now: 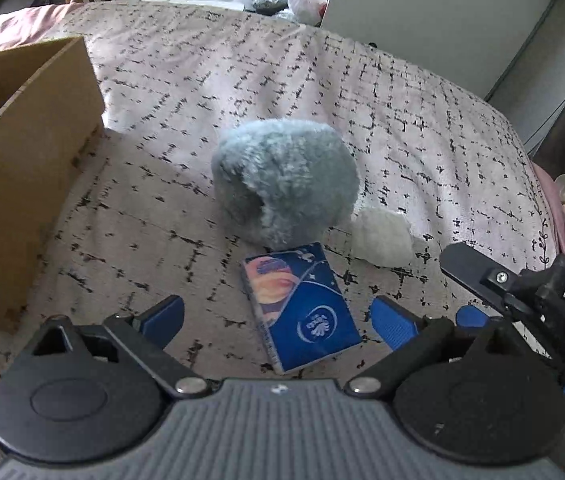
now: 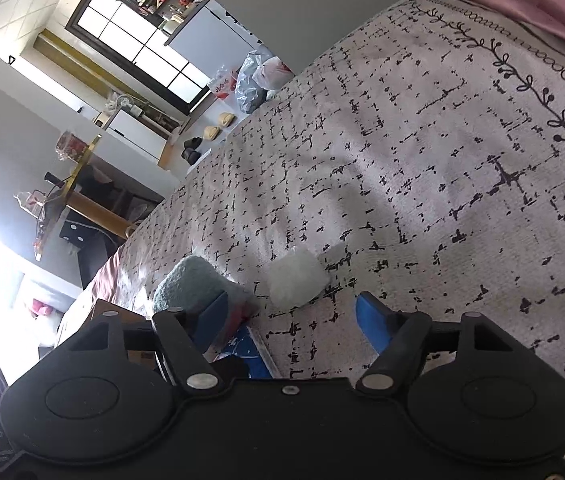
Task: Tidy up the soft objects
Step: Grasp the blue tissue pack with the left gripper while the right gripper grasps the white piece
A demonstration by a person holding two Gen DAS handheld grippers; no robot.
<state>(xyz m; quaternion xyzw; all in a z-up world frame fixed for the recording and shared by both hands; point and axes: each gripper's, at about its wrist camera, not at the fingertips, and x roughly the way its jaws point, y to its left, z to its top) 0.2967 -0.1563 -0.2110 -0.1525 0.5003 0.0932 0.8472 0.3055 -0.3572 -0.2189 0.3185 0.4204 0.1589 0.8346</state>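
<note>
**Both jaws closing in on the soft pile**

Here, in the left wrist view, the left gripper (image 1: pixel 276 316) is hovering with its jaws standing wide and holding nothing; the blue tissue pack (image 1: pixel 302 308) is lying between them on the bed (image 1: pixel 362 100), untouched. Just beyond it the blue-grey plush (image 1: pixel 286 184) is sitting, rounded and shaggy, touching the pack's far end, with a small white fluffy ball (image 1: pixel 382 236) just beside it. A cardboard box (image 1: pixel 18 152), stiff and open-topped, is standing toward the bed's left edge. The other gripper's finger (image 1: pixel 478 272) is reaching in from the right.

In the right wrist view, the right gripper (image 2: pixel 292 316) is pointing at the white ball (image 2: pixel 298 282), jaws fairly wide and empty, the plush (image 2: pixel 190 284) off to the left.

The two tools are working close together, so they are likely risking a knock. The slick wrapped pack could be skidding on the woven cover, and the ball's loose fluff may be giving the pads little to pinch.
</note>
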